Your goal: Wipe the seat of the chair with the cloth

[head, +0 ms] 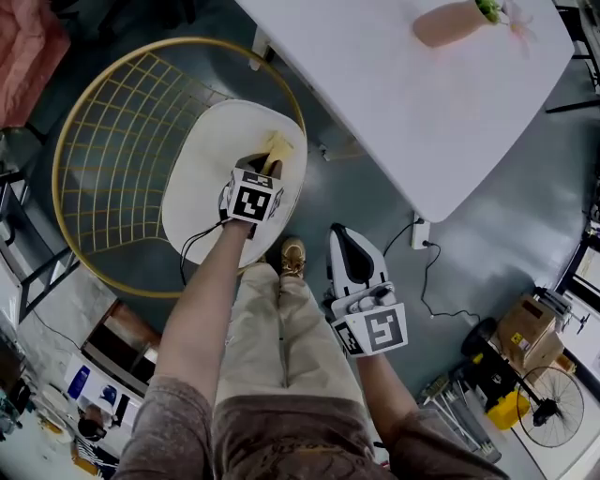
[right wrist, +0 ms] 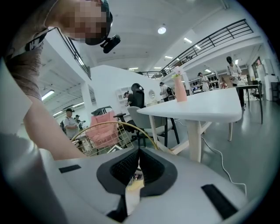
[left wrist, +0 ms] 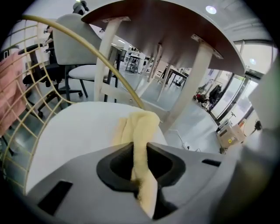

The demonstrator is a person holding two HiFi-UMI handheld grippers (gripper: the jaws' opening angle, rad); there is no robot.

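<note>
The chair has a white seat [head: 202, 178] and a gold wire back [head: 112, 141]. My left gripper [head: 272, 161] is over the seat's right part, shut on a pale yellow cloth [head: 277, 148] that lies on the seat near its edge. In the left gripper view the cloth [left wrist: 138, 131] runs out from between the jaws of that gripper [left wrist: 140, 151] onto the seat [left wrist: 74, 131]. My right gripper [head: 342, 234] is held beside the person's leg, away from the chair, jaws together and holding no task object. In its own view the right gripper [right wrist: 139, 153] points toward the chair [right wrist: 109, 131].
A white table [head: 422, 84] with a pink vase [head: 450, 23] stands just right of the chair. The person's shoe [head: 293, 258] is by the seat's front edge. A cable [head: 427, 281], a cardboard box [head: 530, 333] and a fan [head: 553, 403] lie on the floor at right.
</note>
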